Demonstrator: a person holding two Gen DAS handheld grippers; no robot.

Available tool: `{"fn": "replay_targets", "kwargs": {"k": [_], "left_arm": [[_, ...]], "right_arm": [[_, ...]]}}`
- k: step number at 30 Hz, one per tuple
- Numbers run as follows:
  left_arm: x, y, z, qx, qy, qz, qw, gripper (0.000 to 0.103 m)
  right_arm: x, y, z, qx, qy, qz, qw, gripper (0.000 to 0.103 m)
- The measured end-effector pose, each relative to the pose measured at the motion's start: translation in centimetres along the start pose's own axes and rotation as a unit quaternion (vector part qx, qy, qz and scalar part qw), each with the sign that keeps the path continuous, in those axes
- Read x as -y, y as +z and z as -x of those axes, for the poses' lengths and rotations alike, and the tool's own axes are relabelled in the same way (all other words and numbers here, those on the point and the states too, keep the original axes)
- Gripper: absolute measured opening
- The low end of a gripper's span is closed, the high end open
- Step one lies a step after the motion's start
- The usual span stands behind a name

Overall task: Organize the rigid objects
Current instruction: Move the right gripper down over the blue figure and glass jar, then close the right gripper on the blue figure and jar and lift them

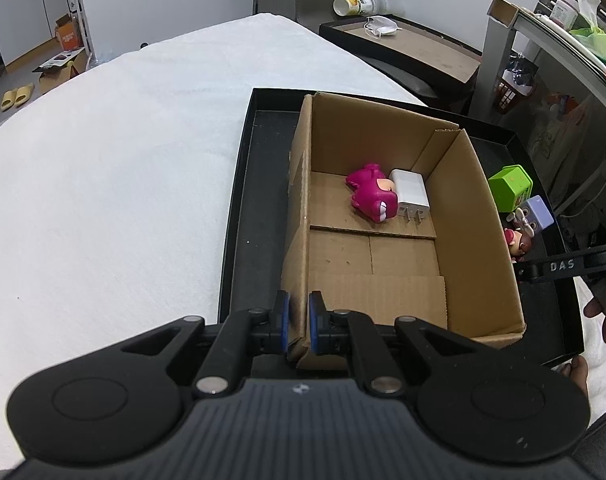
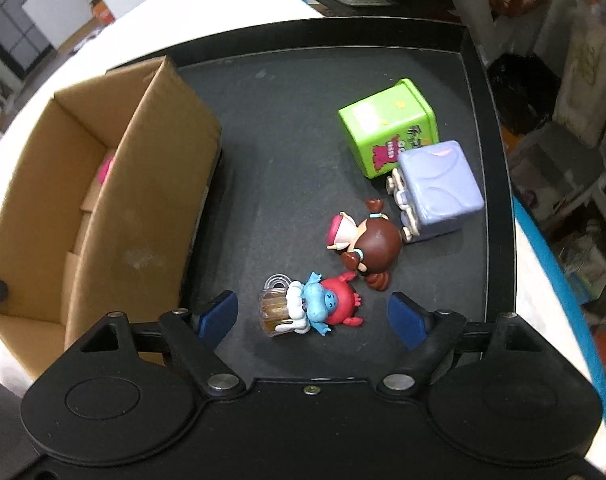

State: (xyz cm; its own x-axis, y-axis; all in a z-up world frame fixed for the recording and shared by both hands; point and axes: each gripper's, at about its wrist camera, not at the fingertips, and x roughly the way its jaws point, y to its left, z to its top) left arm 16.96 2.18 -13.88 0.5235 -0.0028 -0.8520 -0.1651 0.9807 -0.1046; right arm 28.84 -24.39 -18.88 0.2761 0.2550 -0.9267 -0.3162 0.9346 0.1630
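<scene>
A white cloth-covered table (image 1: 103, 160) is seen at the left, bearing a shallow black tray (image 1: 239, 184). An open brown cardboard box (image 1: 475, 216) stands in the tray's left part; its near left wall is pinched between the narrowly closed blue pads of the left gripper (image 1: 299, 320). A magenta plastic toy figure (image 1: 373, 192) lies on the box floor toward the far end, touching a white plug adapter (image 1: 411, 196) at its right. On the tray to the right of the box, the right gripper (image 2: 313, 316) is held with fingers spread wide around a small red-and-blue figure with a clear mug (image 2: 307, 310), untouched by either pad. Farther right lie a brown-haired doll figure (image 2: 367, 242), a lavender cube toy (image 2: 439, 188) and a lime-green cube box (image 2: 387, 128).
</scene>
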Motion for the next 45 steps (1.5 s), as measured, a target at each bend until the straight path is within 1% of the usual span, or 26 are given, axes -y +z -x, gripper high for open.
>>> {"fn": "replay_targets", "kwargs": {"k": [5,10,13,14,16,19,22,29,33,39,41,45], "left_arm": [[0.0,0.0,0.0,0.000,-0.001,0.000,1.0000,0.009],[-0.1,0.0,-0.1,-0.001,-0.003,0.000,1.0000,0.009],[-0.1,-0.1,-0.3,-0.002,-0.002,-0.001,1.0000,0.009],[-0.1,-0.1,-0.3,-0.003,-0.002,-0.001,1.0000,0.009],[0.0,0.0,-0.3,-0.003,0.001,-0.003,1.0000,0.009],[0.1,0.0,-0.3,-0.003,0.004,-0.005,1.0000,0.009],[0.3,0.0,-0.2,-0.001,0.007,-0.006,1.0000,0.009],[0.5,0.0,-0.2,-0.001,0.015,-0.011,0.9998,0.009],[0.7,0.1,-0.3,-0.002,0.018,-0.013,0.9997,0.009],[0.8,0.1,-0.4,-0.003,0.021,-0.016,0.9997,0.009],[0.8,0.1,-0.5,-0.003,0.021,-0.017,0.9996,0.009],[0.9,0.2,-0.6,-0.004,0.022,-0.017,0.9996,0.009]], "right_arm": [[-1.0,-0.1,-0.5,-0.005,-0.011,0.024,1.000,0.079],[-2.4,-0.3,-1.0,-0.001,-0.024,0.059,0.998,0.077],[-2.6,-0.4,-1.6,-0.010,-0.032,0.062,0.998,0.068],[-2.5,-0.5,-1.9,-0.014,-0.036,0.063,0.997,0.066],[-2.7,-0.7,-1.7,-0.006,-0.044,0.074,0.996,0.059],[-2.8,-1.0,-1.4,-0.009,-0.028,0.069,0.997,0.058],[-3.0,-0.9,-0.8,-0.004,-0.031,0.075,0.997,0.058],[-2.4,-0.5,1.5,0.032,-0.020,0.055,0.998,0.058],[-3.0,-0.6,2.6,0.050,-0.018,0.056,0.997,0.058],[-3.2,-0.4,4.6,0.080,-0.012,0.053,0.995,0.058],[-3.3,-0.2,5.1,0.091,-0.017,0.052,0.994,0.058],[-3.6,0.3,6.3,0.120,-0.015,0.052,0.991,0.059]]}}
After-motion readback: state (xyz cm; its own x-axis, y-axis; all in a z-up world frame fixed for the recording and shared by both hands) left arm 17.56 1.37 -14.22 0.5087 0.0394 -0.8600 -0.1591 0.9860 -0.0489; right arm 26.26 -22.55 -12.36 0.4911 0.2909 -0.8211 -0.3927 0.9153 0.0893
